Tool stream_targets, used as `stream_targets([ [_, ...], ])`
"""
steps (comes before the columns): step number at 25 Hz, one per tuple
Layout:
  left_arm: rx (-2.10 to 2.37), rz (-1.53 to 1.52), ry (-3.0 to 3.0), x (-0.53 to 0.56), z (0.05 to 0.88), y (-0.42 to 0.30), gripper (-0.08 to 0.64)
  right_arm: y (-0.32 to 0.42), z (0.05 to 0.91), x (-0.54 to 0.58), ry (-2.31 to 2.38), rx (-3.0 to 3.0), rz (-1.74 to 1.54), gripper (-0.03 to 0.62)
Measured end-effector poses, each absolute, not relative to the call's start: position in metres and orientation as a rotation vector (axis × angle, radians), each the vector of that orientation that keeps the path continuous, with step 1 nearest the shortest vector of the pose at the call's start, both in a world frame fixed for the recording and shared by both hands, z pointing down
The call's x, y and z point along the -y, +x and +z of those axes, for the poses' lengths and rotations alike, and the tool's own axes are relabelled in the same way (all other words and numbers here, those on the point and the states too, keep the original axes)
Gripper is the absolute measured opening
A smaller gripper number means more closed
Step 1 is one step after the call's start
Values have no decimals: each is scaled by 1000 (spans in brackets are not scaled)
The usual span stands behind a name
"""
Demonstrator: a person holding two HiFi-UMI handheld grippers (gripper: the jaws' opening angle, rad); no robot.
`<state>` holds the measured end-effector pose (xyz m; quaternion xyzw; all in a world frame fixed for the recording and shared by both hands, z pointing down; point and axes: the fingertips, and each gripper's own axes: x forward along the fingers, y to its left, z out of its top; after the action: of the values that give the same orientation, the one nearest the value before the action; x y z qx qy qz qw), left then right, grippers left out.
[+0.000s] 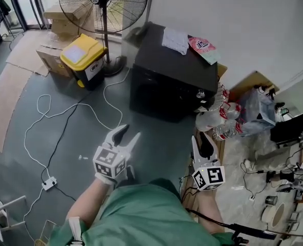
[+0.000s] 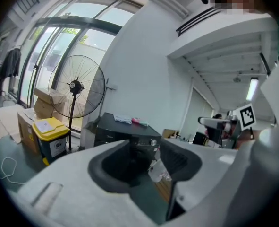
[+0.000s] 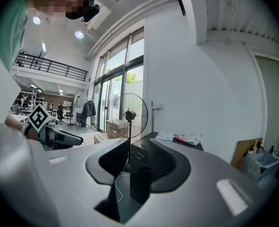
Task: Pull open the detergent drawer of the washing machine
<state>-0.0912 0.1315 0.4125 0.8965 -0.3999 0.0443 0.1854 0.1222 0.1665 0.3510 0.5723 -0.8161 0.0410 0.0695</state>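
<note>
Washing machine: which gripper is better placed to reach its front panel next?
Left, probably. The left gripper, jaws apart and empty, points at the front of the black washing machine. The right gripper sits off its right corner, beside water bottles. Both are short of it.

Washing machine (image 1: 172, 73): dark casing, smooth, faintly glossy. Fan (image 1: 102, 4): metal wire guard. Bin (image 1: 84, 60): glossy plastic, yellow lid. Boxes (image 1: 51, 60): matt brown cardboard. Left gripper (image 1: 129, 132) and right gripper (image 1: 202, 140): matt white plastic; fingers (image 3: 165, 162) faced with black ribbed pads.
</note>
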Motion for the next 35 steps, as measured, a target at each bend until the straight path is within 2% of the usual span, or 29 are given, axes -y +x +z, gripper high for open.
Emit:
stream_targets([
  [8, 1066, 14, 2415, -81, 441, -108, 202, 111, 369, -121, 1669, 2446, 172, 115],
  [18, 1115, -6, 2357, -4, 467, -95, 212, 119, 382, -23, 1533, 2562, 190, 115],
  [28, 1002, -41, 2295, 100, 505, -26, 275, 170, 394, 88, 1339, 2683, 277, 115],
  [35, 964, -64, 2189, 156, 547, -1, 278, 202, 404, 129, 1297, 2693, 340, 114],
])
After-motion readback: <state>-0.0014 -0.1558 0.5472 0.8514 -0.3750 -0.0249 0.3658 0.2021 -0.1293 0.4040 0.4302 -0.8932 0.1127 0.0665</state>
